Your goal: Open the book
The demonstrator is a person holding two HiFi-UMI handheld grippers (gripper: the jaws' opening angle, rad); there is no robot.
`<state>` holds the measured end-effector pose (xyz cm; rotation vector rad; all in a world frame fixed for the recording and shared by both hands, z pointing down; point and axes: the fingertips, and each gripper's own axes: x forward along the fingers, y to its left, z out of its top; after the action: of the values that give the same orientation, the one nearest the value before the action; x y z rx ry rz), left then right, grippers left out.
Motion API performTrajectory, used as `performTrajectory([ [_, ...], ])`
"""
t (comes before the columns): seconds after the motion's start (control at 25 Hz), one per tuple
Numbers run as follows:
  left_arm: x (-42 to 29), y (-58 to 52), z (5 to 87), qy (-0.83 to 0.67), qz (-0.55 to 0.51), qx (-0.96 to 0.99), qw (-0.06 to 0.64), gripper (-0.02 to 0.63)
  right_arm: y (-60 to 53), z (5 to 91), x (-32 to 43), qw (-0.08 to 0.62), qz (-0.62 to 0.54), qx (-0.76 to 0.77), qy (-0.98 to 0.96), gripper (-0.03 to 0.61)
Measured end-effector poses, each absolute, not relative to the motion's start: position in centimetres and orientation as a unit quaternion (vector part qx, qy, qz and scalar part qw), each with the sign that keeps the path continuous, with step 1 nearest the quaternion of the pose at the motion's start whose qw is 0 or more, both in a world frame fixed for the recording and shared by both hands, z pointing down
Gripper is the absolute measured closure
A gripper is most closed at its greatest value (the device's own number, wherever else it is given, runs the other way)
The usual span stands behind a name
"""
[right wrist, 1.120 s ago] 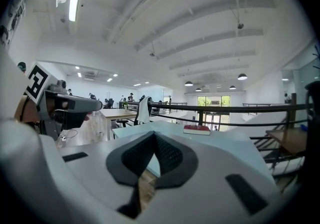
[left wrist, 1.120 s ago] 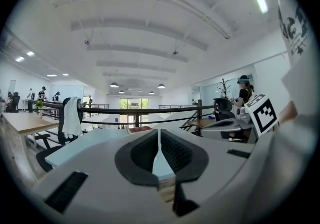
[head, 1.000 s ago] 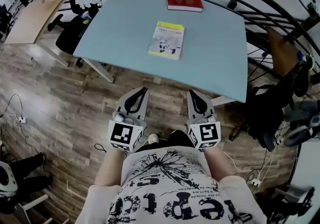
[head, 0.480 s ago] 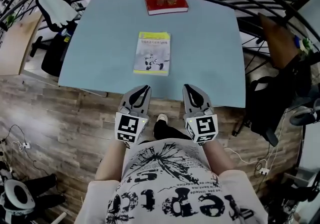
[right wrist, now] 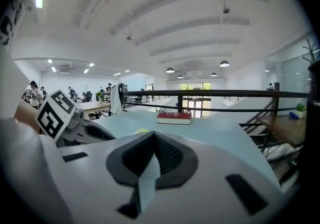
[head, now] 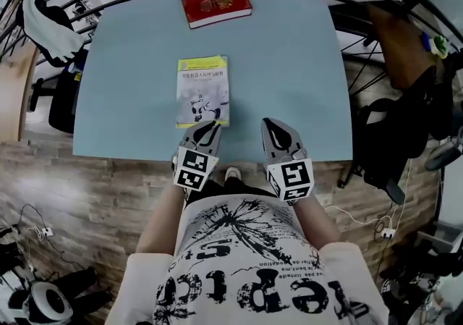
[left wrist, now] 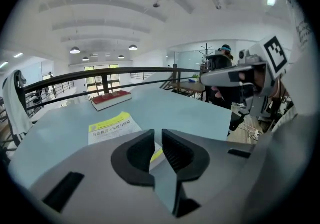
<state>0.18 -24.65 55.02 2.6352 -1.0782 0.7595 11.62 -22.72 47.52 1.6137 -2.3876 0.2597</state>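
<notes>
Here the closed book (head: pixel 202 90) lay flat on the table (head: pixel 289 63), near edge by the left gripper (head: pixel 205 127), its jaws opening narrowly, empty; right gripper (head: pixel 273 125) jaws together, empty.

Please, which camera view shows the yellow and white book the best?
The head view: the yellow and white book lies closed, nearly its whole cover seen from above. The left gripper view shows it at a low slant, near edge hidden. The right gripper view shows only a yellow sliver.
</notes>
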Motion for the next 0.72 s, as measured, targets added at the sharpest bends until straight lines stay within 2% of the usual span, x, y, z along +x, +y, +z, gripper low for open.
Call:
performTrajectory([
  [0.12,1.3,-25.0,58.0,-0.337,0.294,0.887,0.113,0.498,-23.3,48.1,12.2,0.130,0.097,0.556,-0.815,0.569],
  [0.32,2.4,-25.6,61.4,-0.310,0.339,0.881,0.112,0.455,-23.6,48.9,12.7,0.138,0.106,0.558,-0.811,0.569],
  [0.72,2.7,-26.8,65.3,-0.300,0.397,0.865,0.073,0.437,-22.9,50.8,13.3,0.153,0.124,0.574,-0.795,0.569],
])
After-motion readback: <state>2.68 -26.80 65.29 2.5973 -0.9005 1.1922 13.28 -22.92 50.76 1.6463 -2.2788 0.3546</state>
